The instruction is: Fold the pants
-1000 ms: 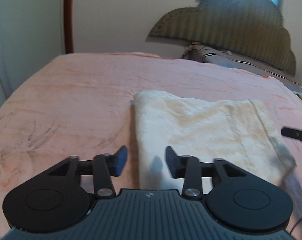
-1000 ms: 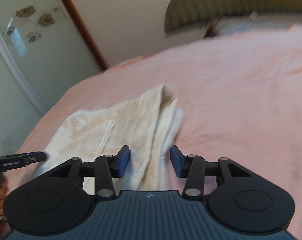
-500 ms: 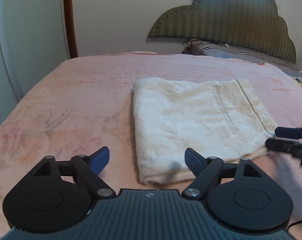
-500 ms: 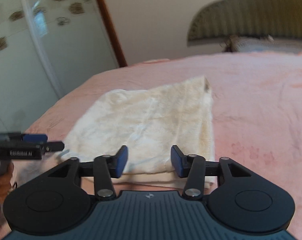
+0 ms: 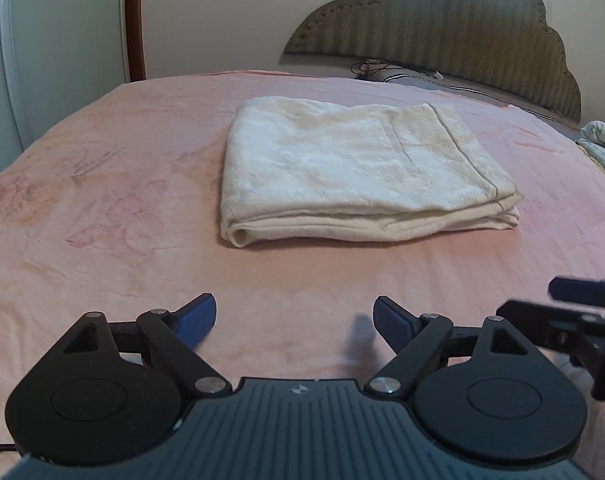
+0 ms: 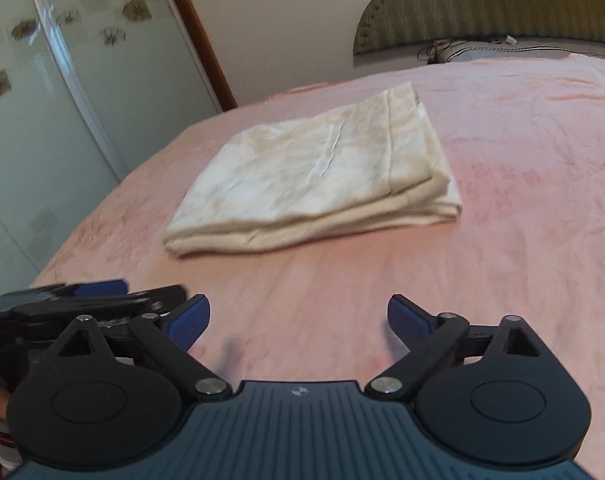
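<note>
Both pairs of jaws stood wide apart with nothing between them: the left gripper (image 5: pixel 294 320) hung low in the frame over bare bedspread, and the right gripper (image 6: pixel 298 322), whose jaws had just been opening, did the same in its own view. Neither touched the cream pants (image 5: pixel 354 168), which lay folded into a neat, flat rectangle in the middle of the picture, well beyond the blue fingertips (image 5: pixel 198 314), stacked layers showing along the near edge. From the right wrist view the same bundle (image 6: pixel 322 176) sat in the centre-left, its corner pointing toward the right. Under it stretched the pink bedspread (image 5: pixel 102 208), faintly flowered and lightly creased. At the lower right of the left view the other gripper's black fingers poked in; at the lower left of the right view its partner showed likewise, blurred. Behind, at the upper right, rose a scalloped olive headboard (image 5: pixel 454 24), and at the upper left a pale wardrobe door (image 6: pixel 42 80) with flower motifs.
</note>
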Demonstrator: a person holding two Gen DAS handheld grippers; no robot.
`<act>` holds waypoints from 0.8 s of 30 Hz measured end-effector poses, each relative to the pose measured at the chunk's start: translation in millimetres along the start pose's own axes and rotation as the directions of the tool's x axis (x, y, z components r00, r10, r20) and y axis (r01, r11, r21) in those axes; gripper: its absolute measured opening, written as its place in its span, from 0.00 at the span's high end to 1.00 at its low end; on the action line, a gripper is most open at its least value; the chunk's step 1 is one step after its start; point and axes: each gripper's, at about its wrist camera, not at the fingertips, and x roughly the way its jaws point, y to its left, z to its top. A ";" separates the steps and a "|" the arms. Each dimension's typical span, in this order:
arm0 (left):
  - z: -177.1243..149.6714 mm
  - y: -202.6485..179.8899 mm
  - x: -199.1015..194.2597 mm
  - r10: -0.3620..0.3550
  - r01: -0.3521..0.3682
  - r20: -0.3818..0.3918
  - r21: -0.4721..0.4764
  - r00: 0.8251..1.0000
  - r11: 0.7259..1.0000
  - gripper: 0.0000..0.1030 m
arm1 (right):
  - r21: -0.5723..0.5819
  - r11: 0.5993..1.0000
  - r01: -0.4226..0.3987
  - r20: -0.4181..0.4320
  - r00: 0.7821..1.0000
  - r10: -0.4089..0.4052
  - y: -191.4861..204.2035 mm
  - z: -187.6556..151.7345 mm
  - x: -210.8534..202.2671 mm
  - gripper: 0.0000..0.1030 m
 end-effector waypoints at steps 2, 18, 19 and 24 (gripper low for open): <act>-6.0 -3.0 3.9 0.039 -0.039 0.002 -0.002 0.999 0.999 0.14 | -0.028 0.996 0.086 0.040 0.996 -0.085 3.9 -0.1 4.6 0.00; -23.1 5.9 -2.0 0.101 -0.101 0.031 -0.030 0.994 0.994 0.02 | -0.075 0.971 0.228 0.028 0.974 -0.227 -22.2 -21.4 24.9 0.00; -23.1 6.1 -1.8 0.103 -0.102 0.029 -0.032 0.994 0.994 0.02 | -0.077 0.971 0.228 0.034 0.974 -0.226 -21.4 -21.5 23.9 0.00; -23.7 1.8 -0.9 0.119 -0.119 0.031 -0.008 0.992 0.993 0.00 | -0.106 0.966 0.236 0.023 0.972 -0.235 -17.8 -22.7 26.4 0.00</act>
